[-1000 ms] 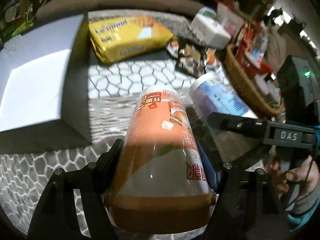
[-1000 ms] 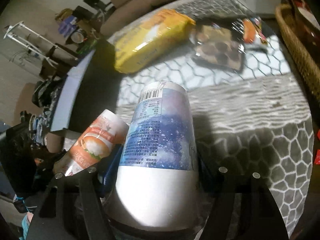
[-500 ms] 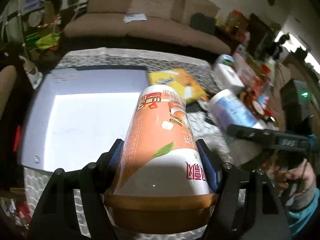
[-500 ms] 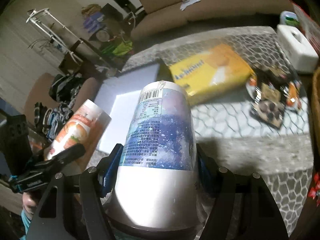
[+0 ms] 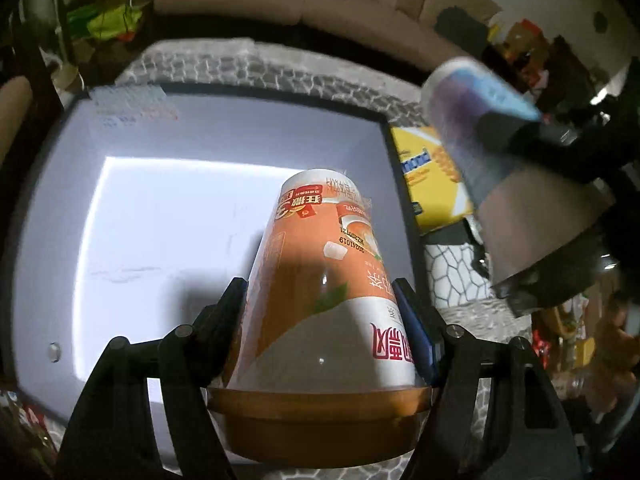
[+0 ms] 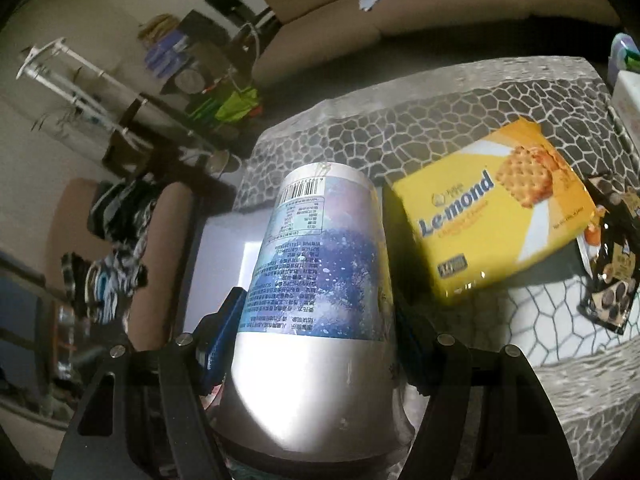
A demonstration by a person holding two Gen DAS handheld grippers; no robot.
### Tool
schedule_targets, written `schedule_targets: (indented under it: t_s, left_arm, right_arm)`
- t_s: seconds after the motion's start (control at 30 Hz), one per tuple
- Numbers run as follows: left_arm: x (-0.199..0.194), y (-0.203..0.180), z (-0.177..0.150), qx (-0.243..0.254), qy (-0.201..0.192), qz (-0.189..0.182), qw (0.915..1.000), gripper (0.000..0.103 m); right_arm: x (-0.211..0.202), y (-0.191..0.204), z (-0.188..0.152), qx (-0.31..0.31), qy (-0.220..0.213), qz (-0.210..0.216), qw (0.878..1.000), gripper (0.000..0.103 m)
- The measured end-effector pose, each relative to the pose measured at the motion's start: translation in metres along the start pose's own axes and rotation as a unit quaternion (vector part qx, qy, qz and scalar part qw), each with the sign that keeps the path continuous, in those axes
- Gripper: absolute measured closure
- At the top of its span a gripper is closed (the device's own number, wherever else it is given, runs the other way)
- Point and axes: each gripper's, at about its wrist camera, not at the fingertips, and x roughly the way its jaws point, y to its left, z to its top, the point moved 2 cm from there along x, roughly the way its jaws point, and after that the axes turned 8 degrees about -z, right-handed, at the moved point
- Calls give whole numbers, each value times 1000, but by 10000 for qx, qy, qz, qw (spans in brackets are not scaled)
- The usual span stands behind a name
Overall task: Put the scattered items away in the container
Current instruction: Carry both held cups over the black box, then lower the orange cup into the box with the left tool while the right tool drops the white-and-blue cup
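Observation:
My left gripper (image 5: 320, 300) is shut on an orange cup (image 5: 320, 280) and holds it above the open white container (image 5: 132, 208), over its right half. My right gripper (image 6: 316, 312) is shut on a blue and silver cup (image 6: 316, 272); in the left wrist view that cup (image 5: 480, 152) hangs blurred just right of the container's right rim. The container also shows in the right wrist view (image 6: 224, 252), partly hidden behind the cup.
A yellow Le-mond biscuit pack (image 6: 492, 208) lies on the hexagon-patterned tablecloth (image 6: 460, 116) right of the container. A dark snack packet (image 6: 612, 280) lies further right. A brown sofa (image 5: 280, 0) stands behind the table.
Both grippers moved left with their cups. The orange cup is now over the container's inside, and the blue cup has come up to the container's right rim.

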Motion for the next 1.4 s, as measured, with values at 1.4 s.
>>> schedule_targets:
  t_s: [1.4]
  left_arm:
    - [-26, 91, -13, -714, -128, -334, 9968, 35]
  right_arm:
    - [119, 56, -3, -1163, -98, -1719, 9782, 33]
